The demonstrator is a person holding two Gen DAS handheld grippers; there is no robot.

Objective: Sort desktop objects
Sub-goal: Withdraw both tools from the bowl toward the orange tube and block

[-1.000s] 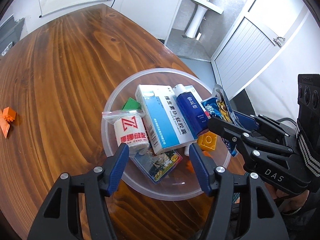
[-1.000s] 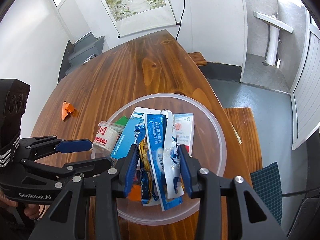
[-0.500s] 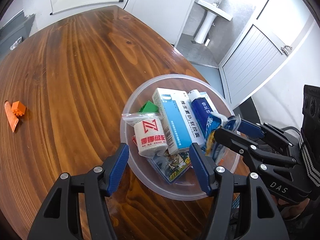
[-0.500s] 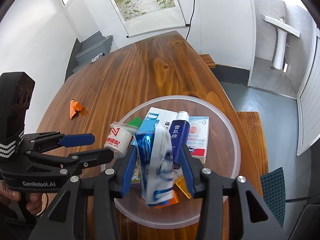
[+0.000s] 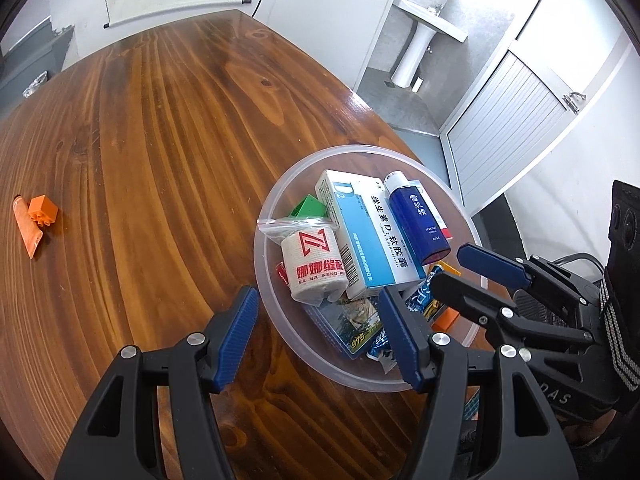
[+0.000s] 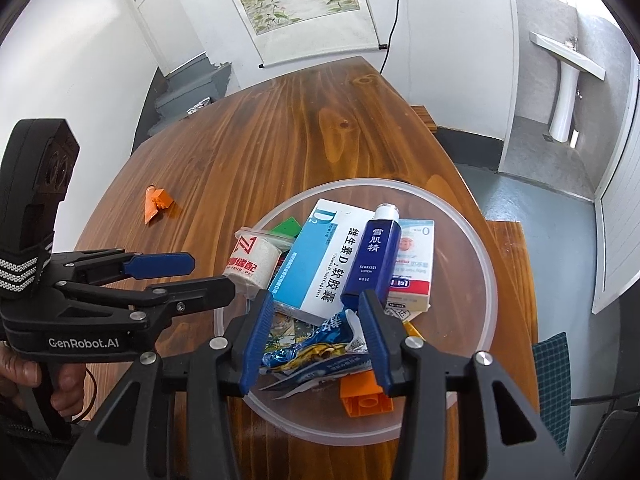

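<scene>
Blue bottle [image 6: 374,256] reads "SEKKISEI", "KOSE"

Wooden table [image 5: 168,128], clear bowl [image 5: 276,204], orange brick [image 5: 43,210], perhaps tube [image 5: 28,236]

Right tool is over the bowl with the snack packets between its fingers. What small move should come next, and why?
Probably close the right tool on the crumpled snack packets: they lie between its open fingers, loose atop the bowl, while the left tool hovers open and empty.
</scene>
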